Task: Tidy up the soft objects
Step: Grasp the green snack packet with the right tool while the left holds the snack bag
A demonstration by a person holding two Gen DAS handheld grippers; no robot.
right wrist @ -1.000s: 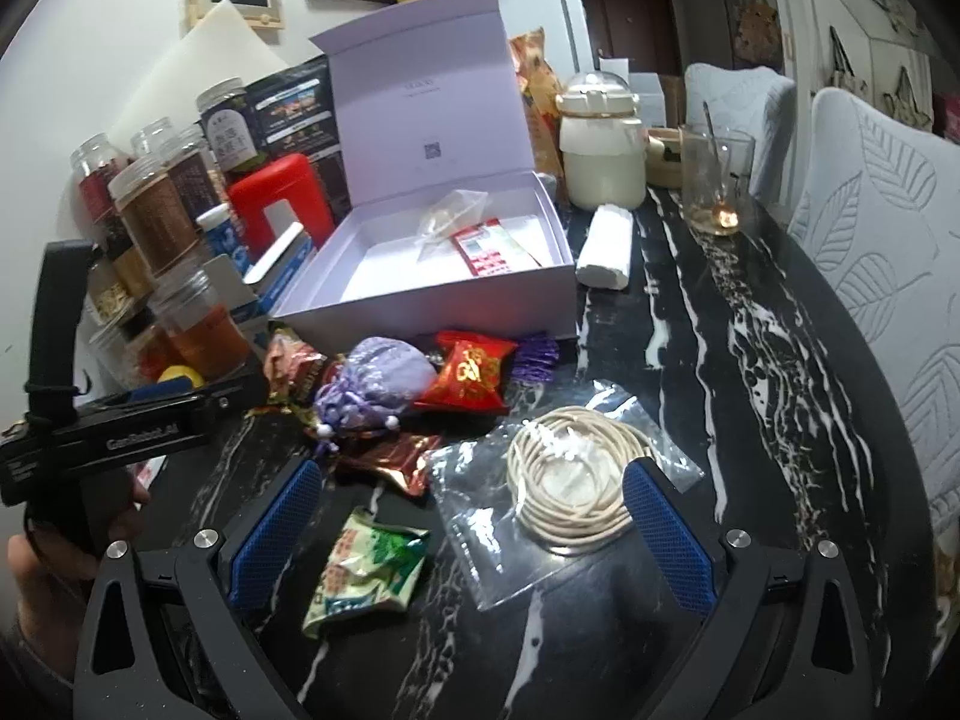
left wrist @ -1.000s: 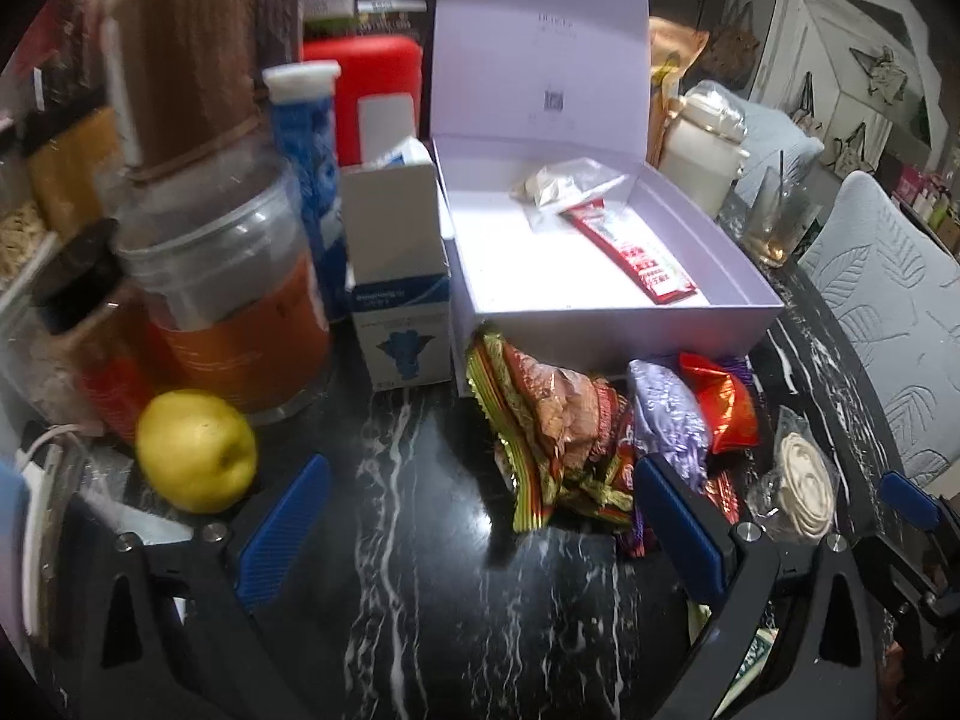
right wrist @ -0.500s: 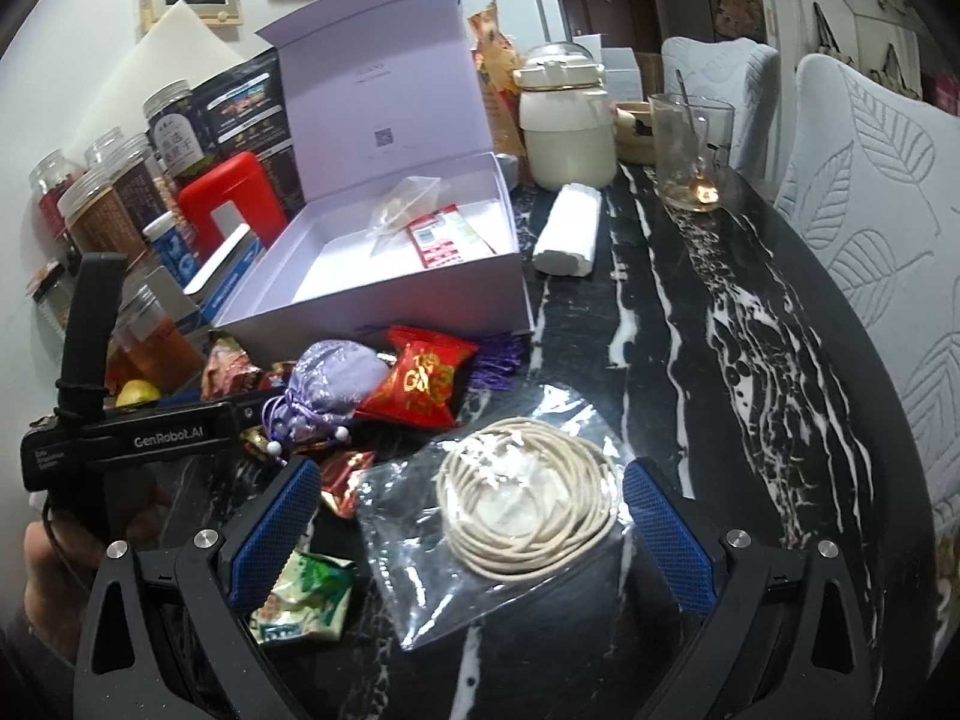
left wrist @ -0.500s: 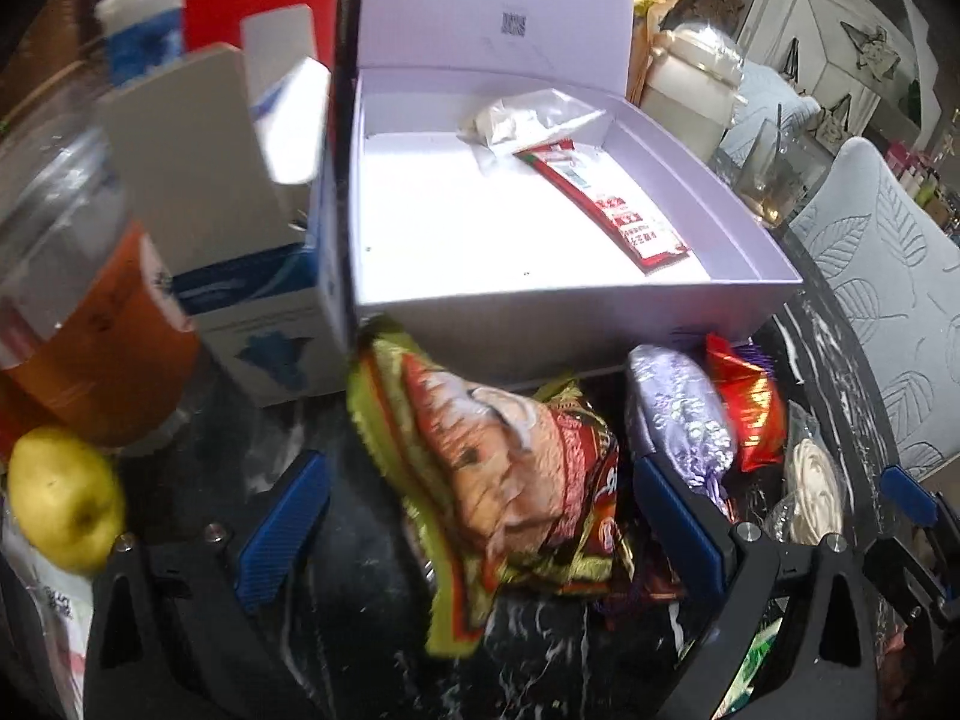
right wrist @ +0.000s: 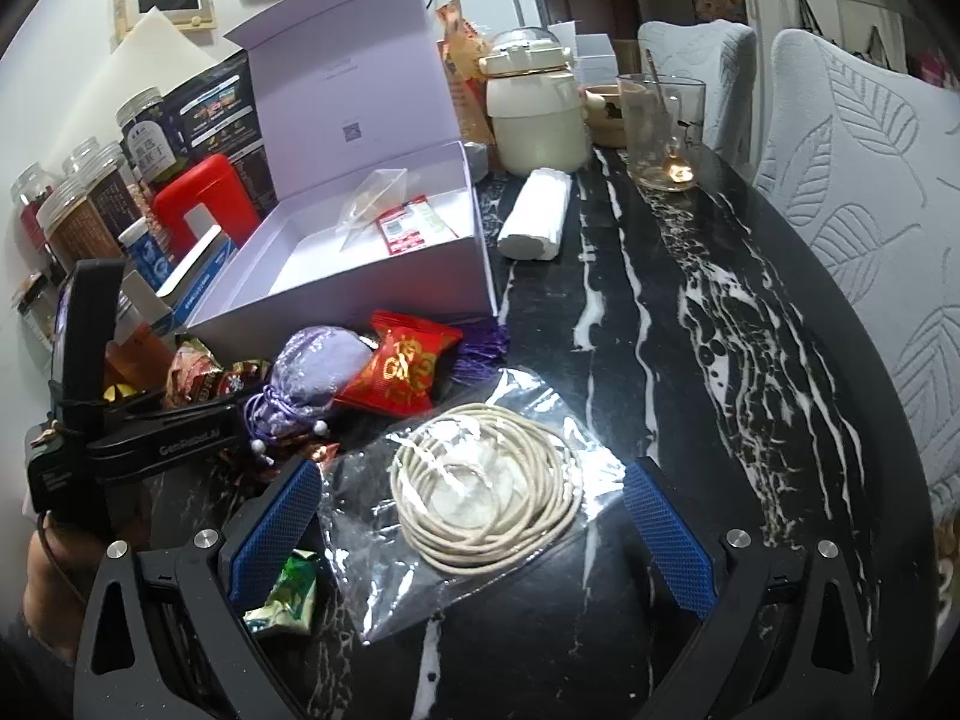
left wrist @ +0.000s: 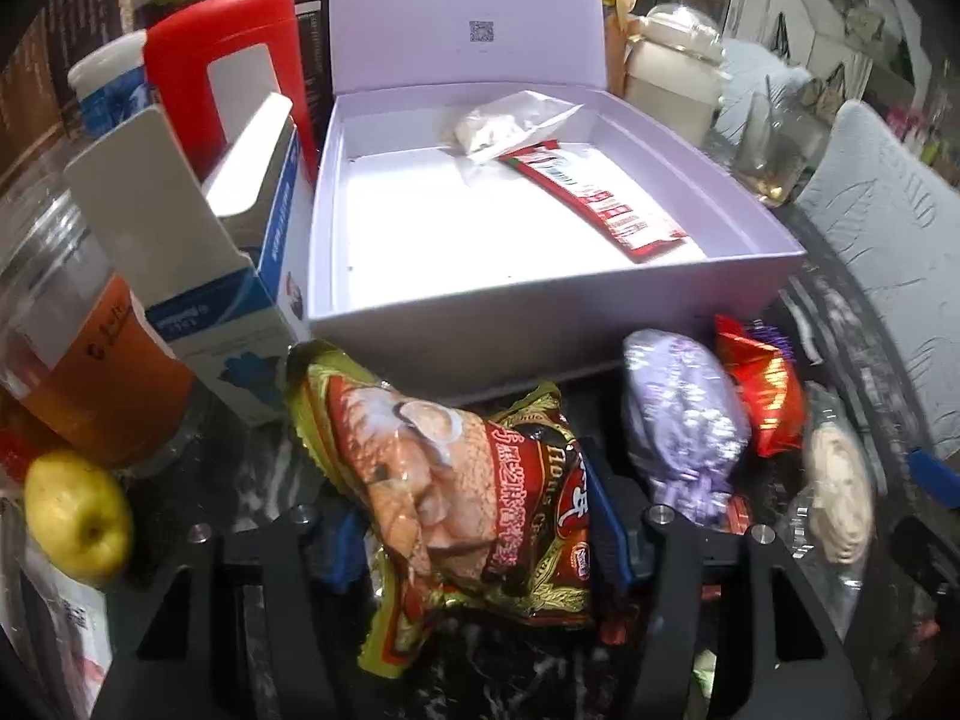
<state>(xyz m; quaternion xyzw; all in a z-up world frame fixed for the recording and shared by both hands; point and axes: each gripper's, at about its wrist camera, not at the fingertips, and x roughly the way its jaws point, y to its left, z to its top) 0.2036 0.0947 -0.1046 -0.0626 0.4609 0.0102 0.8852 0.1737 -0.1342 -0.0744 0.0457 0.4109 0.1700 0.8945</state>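
**Left gripper closing on snack packet; box lies at twelve o'clock**

Presently the left gripper (left wrist: 474,531) has the snack packet (left wrist: 456,480) between its blue pads, and the jaws are closing on it. The pads stand right against the packet's two sides; judged a grip. The packet's long axis runs from about eleven o'clock down to five o'clock in the left wrist view, so the jaws take it across its narrow waist.

The open lilac box (left wrist: 540,306) lies straight ahead of that gripper at twelve o'clock, its near wall just beyond the packet's top edge. A red sachet (left wrist: 600,204) and a clear pouch (left wrist: 510,126) already lie inside, toward one o'clock.

The right gripper (right wrist: 474,534) stands with jaws wide apart, straddling the bagged cord coil (right wrist: 486,486) on the black marble table (right wrist: 690,360), pads clear of the bag. From it the box lies at eleven o'clock.

Finding: the left hand is the nearer to the box; the coming move is judged a short lift forward over the near wall.
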